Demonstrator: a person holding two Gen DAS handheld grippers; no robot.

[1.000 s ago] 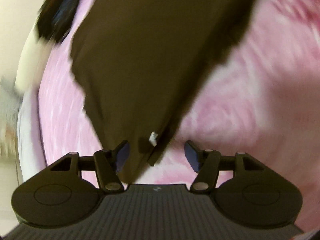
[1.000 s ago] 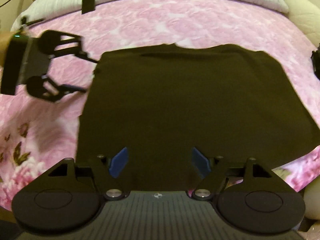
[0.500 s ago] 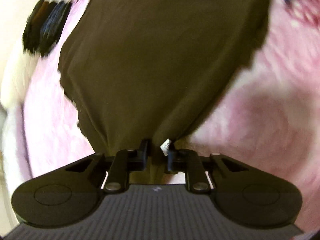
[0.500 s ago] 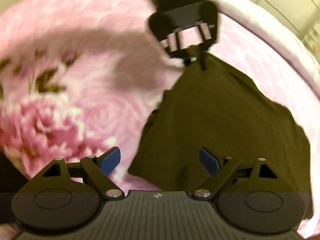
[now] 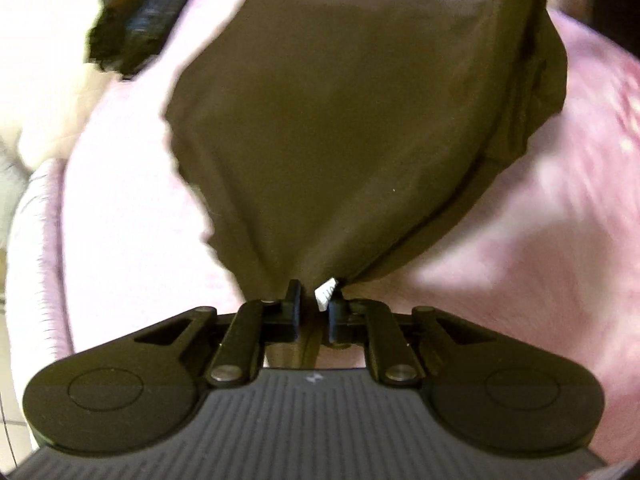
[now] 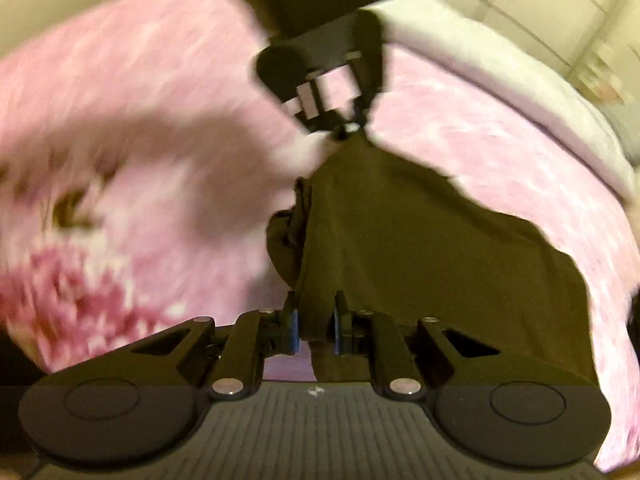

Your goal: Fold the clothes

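Fabric fills both claws: the left gripper has its jaws drawn nearly together on a bunched corner of the dark brown garment, and a small white tag pokes out at that pinch, its print too blurred to read. From there the cloth fans out toward 12 o'clock in the left wrist view, taut and lifted, with a folded edge running up toward 1 o'clock. The right gripper is likewise clamped on the garment, its blue pads pressed against a gathered fold; the cloth stretches away toward 12 o'clock, where the left gripper pinches the far corner. Loose folds hang at 11 o'clock from the right jaws. Beneath lies a pink floral bedspread, with a pale quilt along its far edge at 1 o'clock. A dark blurred object sits at 10 o'clock in the left view; I cannot tell what it is.
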